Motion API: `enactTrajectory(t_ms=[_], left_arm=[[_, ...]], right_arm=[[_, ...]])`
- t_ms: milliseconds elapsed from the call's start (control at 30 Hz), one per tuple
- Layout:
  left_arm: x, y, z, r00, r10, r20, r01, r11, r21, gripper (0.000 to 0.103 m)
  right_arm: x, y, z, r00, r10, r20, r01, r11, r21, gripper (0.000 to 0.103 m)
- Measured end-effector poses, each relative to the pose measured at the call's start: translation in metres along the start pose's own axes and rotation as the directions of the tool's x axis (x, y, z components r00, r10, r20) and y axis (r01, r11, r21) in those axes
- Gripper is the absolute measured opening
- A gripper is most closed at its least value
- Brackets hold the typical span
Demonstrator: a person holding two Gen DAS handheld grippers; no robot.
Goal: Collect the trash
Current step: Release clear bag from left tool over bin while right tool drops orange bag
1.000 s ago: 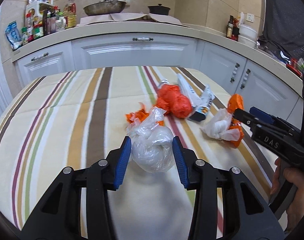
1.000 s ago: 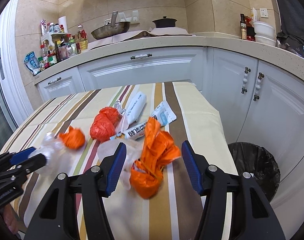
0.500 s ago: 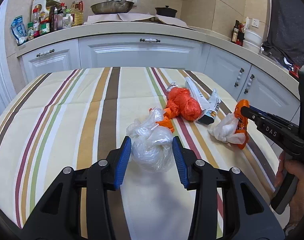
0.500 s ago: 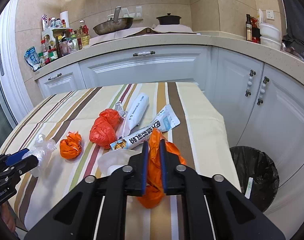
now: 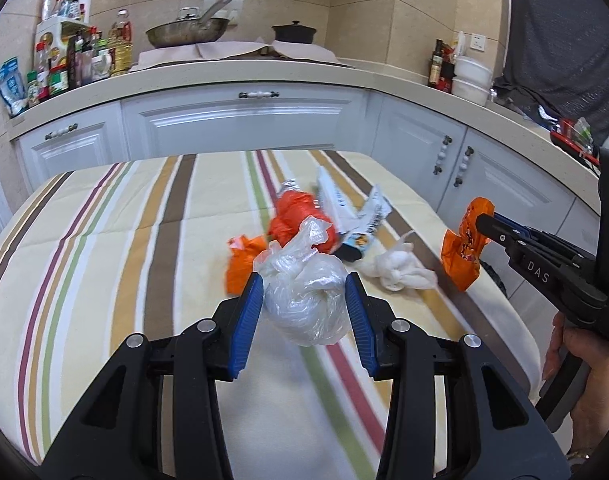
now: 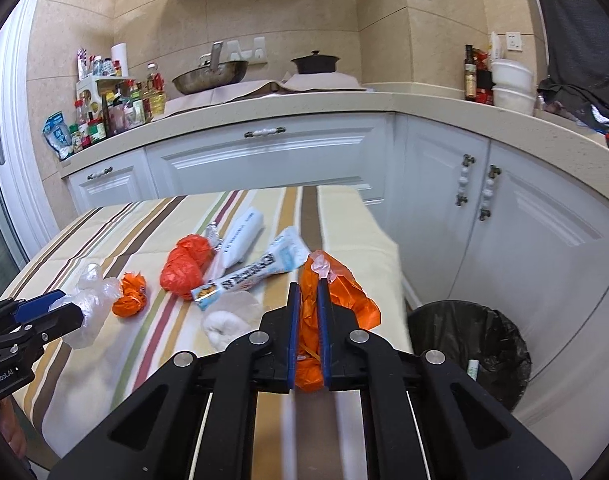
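The orange bag (image 6: 336, 304) sits pinched between the two blue pads of the right tongs (image 6: 308, 300), which are pressed together on it; its crumpled top sticks out past the tips and its bottom bulges below them. In the left wrist view the same bag (image 5: 462, 246) hangs off the tongs' tip, clear of the striped tablecloth (image 5: 104, 240). Below and to the right of these tongs, on the floor beside the table, stands a bin lined with a black bag (image 6: 470, 344).

The clear plastic bag (image 5: 304, 300) lies between the pads of the left tongs (image 5: 304, 292), which stand apart on either side of it; whether the pads touch the plastic cannot be told. From the right wrist view these tongs (image 6: 60, 308) reach in from the left edge, with the clear bag (image 6: 90, 300) bunched at the tip.

Ahead of the left tongs lie a small orange wad (image 5: 240, 258) and a bigger orange bag (image 5: 296, 220). Just to the right of those lie two printed white wrappers (image 5: 364, 228). A white crumpled bag (image 5: 400, 272) rests on the cloth between the two tongs.
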State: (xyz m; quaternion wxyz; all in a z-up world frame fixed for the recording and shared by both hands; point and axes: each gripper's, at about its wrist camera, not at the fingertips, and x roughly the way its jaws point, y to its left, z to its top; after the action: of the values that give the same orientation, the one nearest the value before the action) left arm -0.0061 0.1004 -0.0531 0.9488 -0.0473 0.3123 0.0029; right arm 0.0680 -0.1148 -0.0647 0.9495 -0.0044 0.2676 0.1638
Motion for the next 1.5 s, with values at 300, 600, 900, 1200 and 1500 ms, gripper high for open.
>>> enactTrajectory(t_ms=[300,600,900,1200,1500], left_arm=[[0.014,-0.062,0.013,0.996,-0.092,0.012,0.091,0.992,0.085,0.041],[0.05,-0.14,0.031,0.988,-0.152,0.02,0.147,0.976,0.16,0.041],[0.103,-0.21,0.05,0.986,-0.162,-0.029,0.165,0.967,0.195,0.041],[0.162,-0.258,0.056,0.988,-0.116,-0.103,0.137,0.965,0.225,0.047],[0.177,-0.256,0.055,0.982,-0.11,-0.153,0.139,0.971,0.195,0.059]], right_arm=[[-0.023,-0.045,-0.001,0.996,-0.077,0.046,0.076,0.997,0.034,0.009],[-0.034,-0.1,-0.005,0.979,-0.19,0.073,0.187,0.981,0.052,0.009],[-0.024,-0.15,-0.011,0.969,-0.233,0.079,0.228,0.971,0.068,0.009],[0.006,-0.199,-0.019,0.974,-0.216,0.061,0.205,0.967,0.15,0.011],[0.009,-0.208,-0.029,0.963,-0.268,0.035,0.256,0.946,0.198,0.056]])
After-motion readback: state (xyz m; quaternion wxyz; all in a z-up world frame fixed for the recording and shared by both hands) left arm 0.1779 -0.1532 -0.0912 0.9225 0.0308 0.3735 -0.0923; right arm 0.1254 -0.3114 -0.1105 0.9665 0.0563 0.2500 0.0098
